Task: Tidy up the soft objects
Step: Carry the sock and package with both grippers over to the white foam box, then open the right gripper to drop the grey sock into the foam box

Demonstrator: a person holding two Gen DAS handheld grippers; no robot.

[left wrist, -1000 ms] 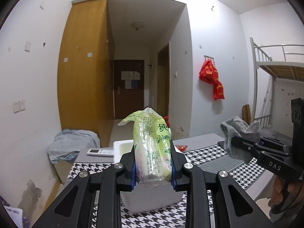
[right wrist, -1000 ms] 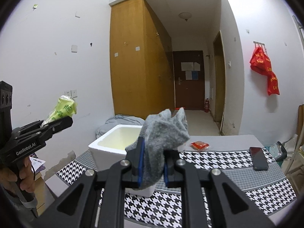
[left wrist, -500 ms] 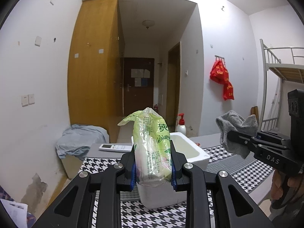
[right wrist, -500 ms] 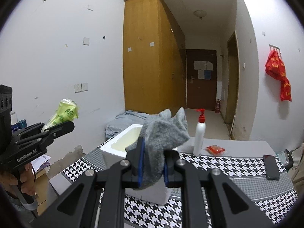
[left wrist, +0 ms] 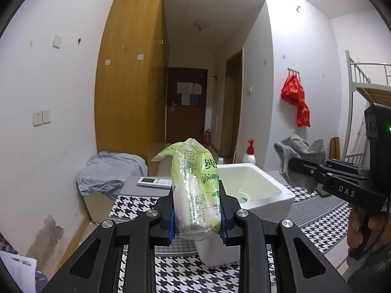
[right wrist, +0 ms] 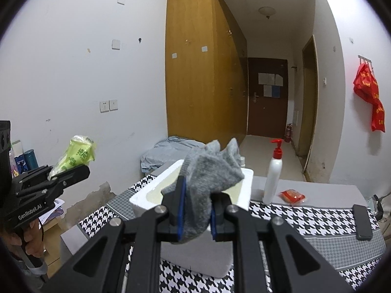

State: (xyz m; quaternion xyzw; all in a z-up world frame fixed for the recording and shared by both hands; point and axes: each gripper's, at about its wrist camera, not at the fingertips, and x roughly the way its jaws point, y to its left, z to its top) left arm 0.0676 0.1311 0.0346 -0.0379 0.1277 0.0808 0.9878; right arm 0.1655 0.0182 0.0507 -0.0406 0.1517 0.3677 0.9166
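Gripping a green packet (left wrist: 195,190), left tongs (left wrist: 196,222), right tongs (right wrist: 195,216) clamping grey sock (right wrist: 207,183), foam box (right wrist: 237,195) ahead, pump bottle (right wrist: 272,178) beside it.

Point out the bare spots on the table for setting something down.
Bare houndstooth cloth lies between the white foam box and the black phone. The far strip is crowded: white pump bottle, red packet.

At centre right of my right view I note a pump bottle (right wrist: 273,175) upright, a red packet (right wrist: 292,196) just beside it, and a dark phone (right wrist: 362,222) on the houndstooth tablecloth (right wrist: 305,217).
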